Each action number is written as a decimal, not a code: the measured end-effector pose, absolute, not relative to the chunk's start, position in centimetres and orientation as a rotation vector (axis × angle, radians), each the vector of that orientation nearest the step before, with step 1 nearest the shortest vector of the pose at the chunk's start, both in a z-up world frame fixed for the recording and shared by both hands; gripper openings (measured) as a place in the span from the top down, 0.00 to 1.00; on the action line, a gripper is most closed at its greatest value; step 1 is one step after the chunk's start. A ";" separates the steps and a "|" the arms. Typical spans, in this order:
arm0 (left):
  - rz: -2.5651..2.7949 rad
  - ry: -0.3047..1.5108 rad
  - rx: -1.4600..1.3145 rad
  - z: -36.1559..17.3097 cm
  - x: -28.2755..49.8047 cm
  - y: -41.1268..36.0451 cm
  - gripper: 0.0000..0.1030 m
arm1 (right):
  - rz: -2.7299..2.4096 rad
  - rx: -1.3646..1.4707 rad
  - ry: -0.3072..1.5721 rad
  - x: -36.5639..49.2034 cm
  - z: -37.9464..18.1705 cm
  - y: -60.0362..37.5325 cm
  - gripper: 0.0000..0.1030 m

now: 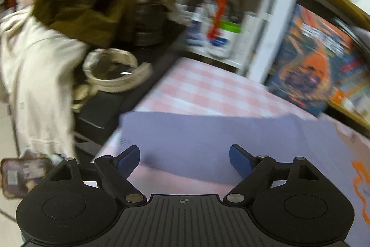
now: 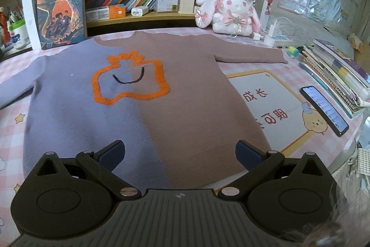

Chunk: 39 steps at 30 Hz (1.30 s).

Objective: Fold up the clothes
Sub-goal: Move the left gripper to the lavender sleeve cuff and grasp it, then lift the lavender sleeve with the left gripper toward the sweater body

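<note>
A two-tone sweater (image 2: 143, 112), lilac on the left half and brown on the right, lies flat on the pink checked table with an orange outline figure (image 2: 129, 82) on its chest. Its brown sleeve (image 2: 249, 54) stretches to the right. My right gripper (image 2: 180, 154) is open and empty, hovering over the sweater's lower hem. In the blurred left wrist view, the lilac sleeve (image 1: 208, 138) lies across the table. My left gripper (image 1: 185, 159) is open and empty just above the sleeve's near edge.
A phone (image 2: 323, 110), a stack of notebooks (image 2: 335, 73) and a printed mat (image 2: 277, 112) lie right of the sweater. A plush rabbit (image 2: 231, 10), a standing book (image 2: 61, 8) and bookshelves line the back. Left of the table hang clothes (image 1: 41, 75) over a black seat with a coiled belt (image 1: 113, 71).
</note>
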<state>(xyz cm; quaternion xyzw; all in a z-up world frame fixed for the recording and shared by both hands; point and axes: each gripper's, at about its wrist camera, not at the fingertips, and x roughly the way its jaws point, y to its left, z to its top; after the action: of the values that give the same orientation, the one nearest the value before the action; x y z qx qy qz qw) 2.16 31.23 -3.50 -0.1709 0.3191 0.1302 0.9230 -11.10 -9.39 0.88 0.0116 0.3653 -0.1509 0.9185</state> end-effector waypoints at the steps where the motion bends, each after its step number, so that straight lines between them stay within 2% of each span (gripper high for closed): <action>1: 0.289 0.654 -0.370 -3.7 2.2 31.8 0.19 | -0.314 0.024 0.752 -11.0 0.9 -9.5 0.00; 8: 0.372 0.668 -0.468 -4.8 2.8 33.9 0.34 | -0.335 0.021 0.757 -10.7 0.8 -9.8 0.00; 11: 0.317 0.658 -0.566 -5.2 3.0 34.0 0.52 | -0.337 0.020 0.753 -10.5 0.8 -9.9 0.00; 19: 0.108 0.655 -0.694 -6.2 3.4 31.4 0.53 | -0.324 0.013 0.753 -9.9 0.8 -9.7 0.00; 29: 0.215 0.608 -0.814 -6.5 3.0 34.9 0.53 | -0.344 0.022 0.744 -10.1 1.0 -10.2 0.00; 32: 0.224 0.605 -0.820 -6.5 3.1 34.9 0.57 | -0.348 0.025 0.745 -10.2 1.0 -10.3 0.00; 36: 0.250 0.604 -0.834 -6.6 3.1 35.1 0.69 | -0.337 0.014 0.741 -10.2 1.1 -10.2 0.00; 38: 0.260 0.605 -0.857 -7.0 3.0 35.4 0.81 | -0.331 0.015 0.742 -10.3 1.0 -10.3 0.00; 39: 0.264 0.604 -0.873 -7.2 2.9 35.6 0.91 | -0.328 0.016 0.744 -10.3 1.0 -10.3 0.00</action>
<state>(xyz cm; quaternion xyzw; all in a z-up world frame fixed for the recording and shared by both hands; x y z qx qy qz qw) 2.94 35.60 -7.20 -0.4151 0.2873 0.1257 0.8540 -10.29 -10.35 1.00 0.0077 0.3616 -0.1593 0.9186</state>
